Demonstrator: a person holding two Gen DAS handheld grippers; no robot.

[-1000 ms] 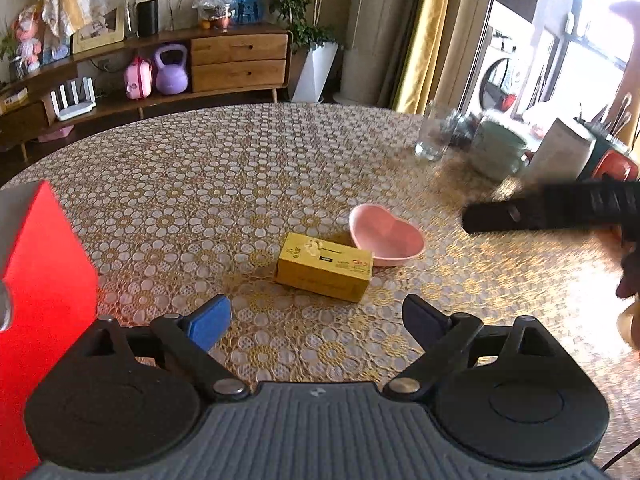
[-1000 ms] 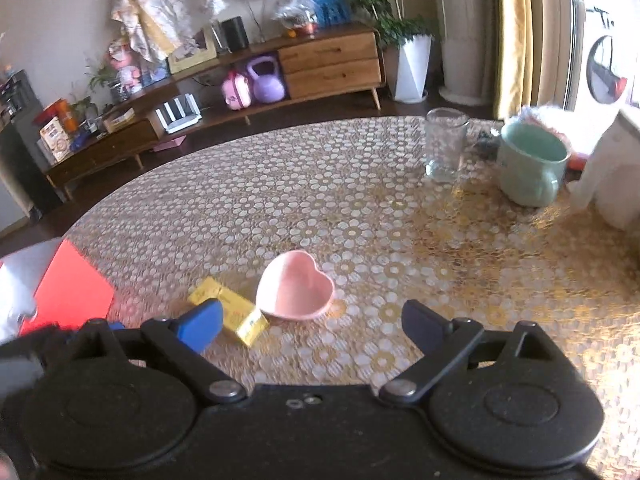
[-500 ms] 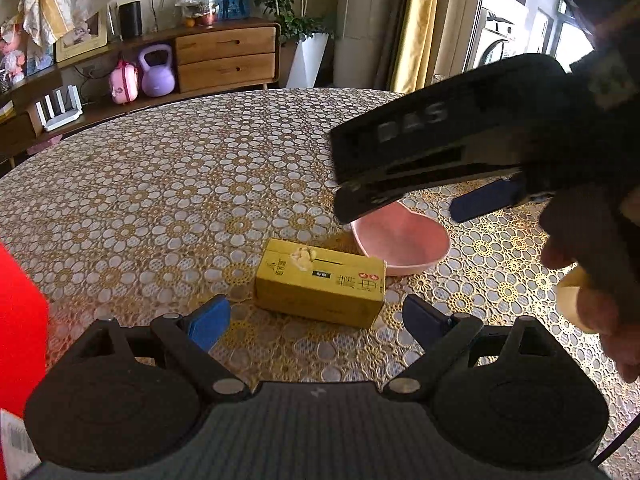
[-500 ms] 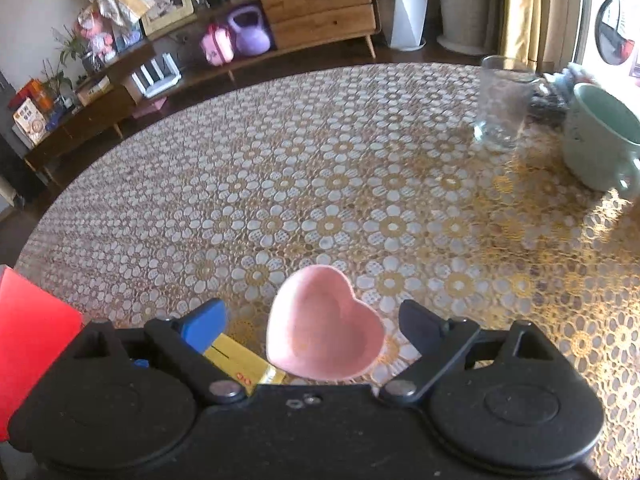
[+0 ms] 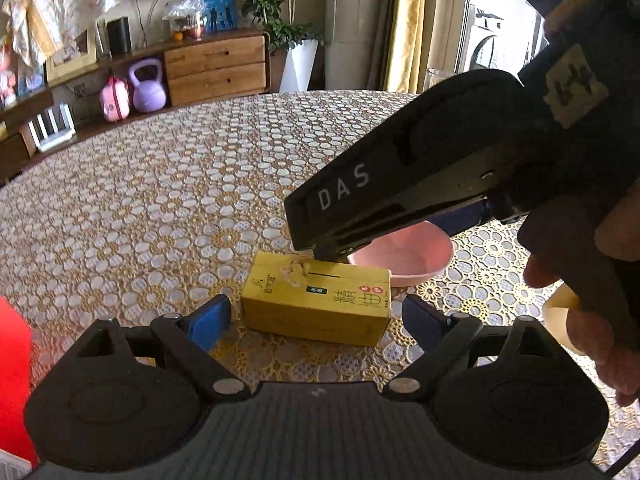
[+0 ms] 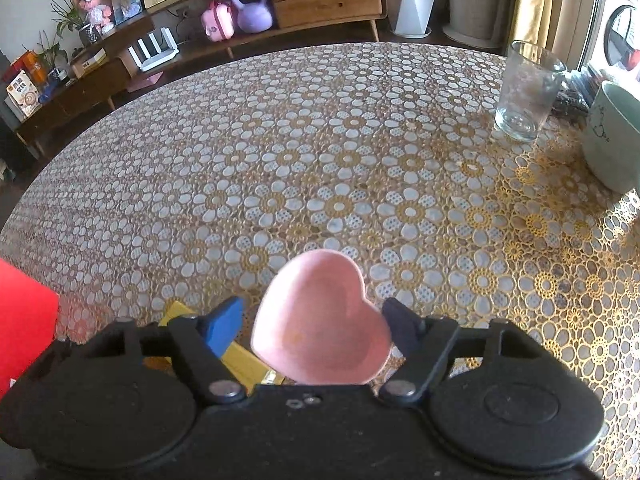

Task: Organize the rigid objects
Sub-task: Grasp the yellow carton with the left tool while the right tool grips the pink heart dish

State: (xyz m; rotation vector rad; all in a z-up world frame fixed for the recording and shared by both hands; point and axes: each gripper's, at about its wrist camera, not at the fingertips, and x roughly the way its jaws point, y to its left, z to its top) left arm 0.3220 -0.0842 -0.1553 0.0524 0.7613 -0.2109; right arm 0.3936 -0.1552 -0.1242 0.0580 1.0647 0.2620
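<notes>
only the right wrist view shows the right tool [image 6: 314, 320] straddling the pink heart dish [image 6: 320, 320], its jaws just closing, the blue pad apart from the rim; the left view shows the left tool [image 5: 316, 316] released before the yellow box [image 5: 316, 300], with bare bench [image 6: 320, 140] beyond

"DAS" in white capitals on the black body of the right tool [image 5: 404, 184]. Handwritten digits, maybe "64", on a paper sticker [image 5: 574, 90] further up that body. Yellow box [image 5: 316, 300] has red and black Chinese print plus a small black label, too small to read.
</notes>
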